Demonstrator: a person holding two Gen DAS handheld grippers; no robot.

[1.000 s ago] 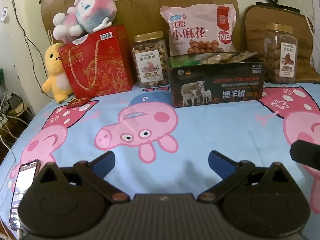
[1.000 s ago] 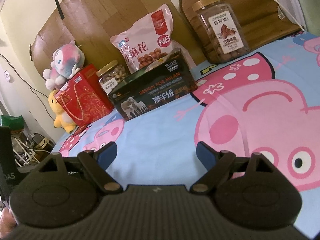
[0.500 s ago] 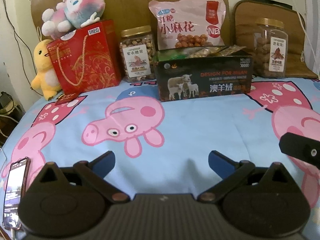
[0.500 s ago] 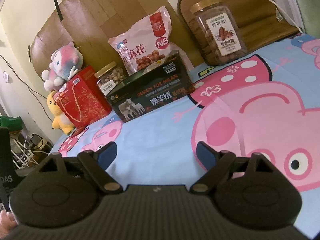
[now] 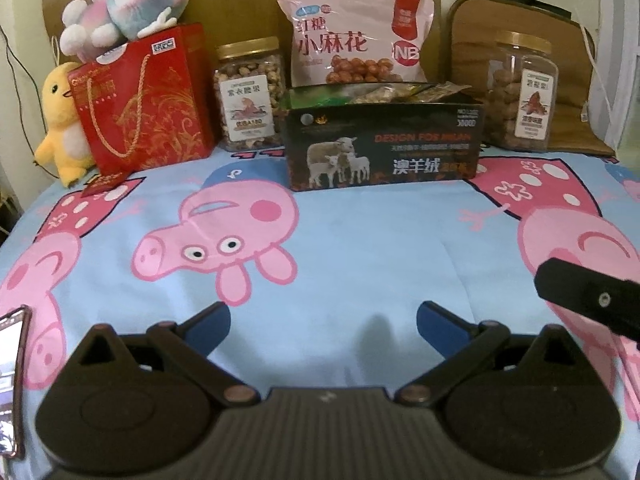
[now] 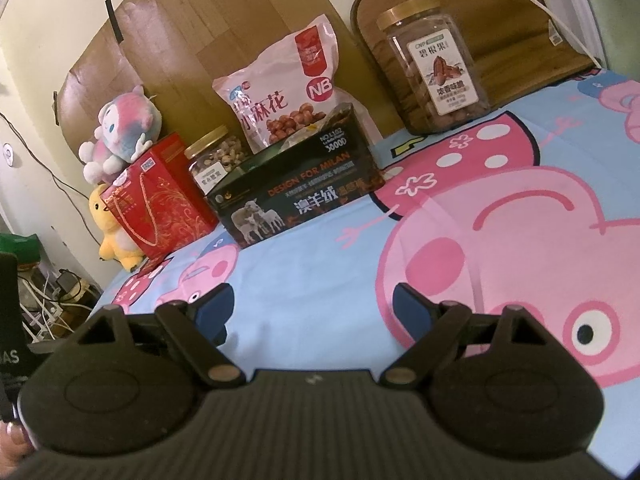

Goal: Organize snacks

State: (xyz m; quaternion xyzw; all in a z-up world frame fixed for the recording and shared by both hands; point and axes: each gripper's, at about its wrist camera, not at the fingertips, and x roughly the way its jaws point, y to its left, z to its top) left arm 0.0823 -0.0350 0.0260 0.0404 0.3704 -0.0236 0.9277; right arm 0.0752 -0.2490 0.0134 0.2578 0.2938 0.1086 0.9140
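Note:
A dark open box [image 5: 384, 144] [image 6: 296, 196] with sheep printed on it stands at the back of the bed and holds several small snack packets [image 5: 404, 94]. Behind it leans a pink snack bag [image 5: 356, 40] [image 6: 280, 92]. A nut jar [image 5: 249, 94] [image 6: 216, 158] stands to its left, and a second jar [image 5: 522, 92] [image 6: 432, 64] to its right. My left gripper [image 5: 323, 326] is open and empty over the sheet, well in front of the box. My right gripper [image 6: 313, 312] is open and empty too.
A red gift bag [image 5: 144, 100] with a pink plush toy [image 5: 124, 0] on top and a yellow plush duck [image 5: 60, 120] stand at the back left. A phone [image 5: 12, 376] lies at the near left edge. A black part of the right gripper [image 5: 592, 300] shows at right.
The left gripper's view has shifted, so the box and jars sit a little lower and nearer. The right gripper's view has changed slightly. Both stay open and empty.

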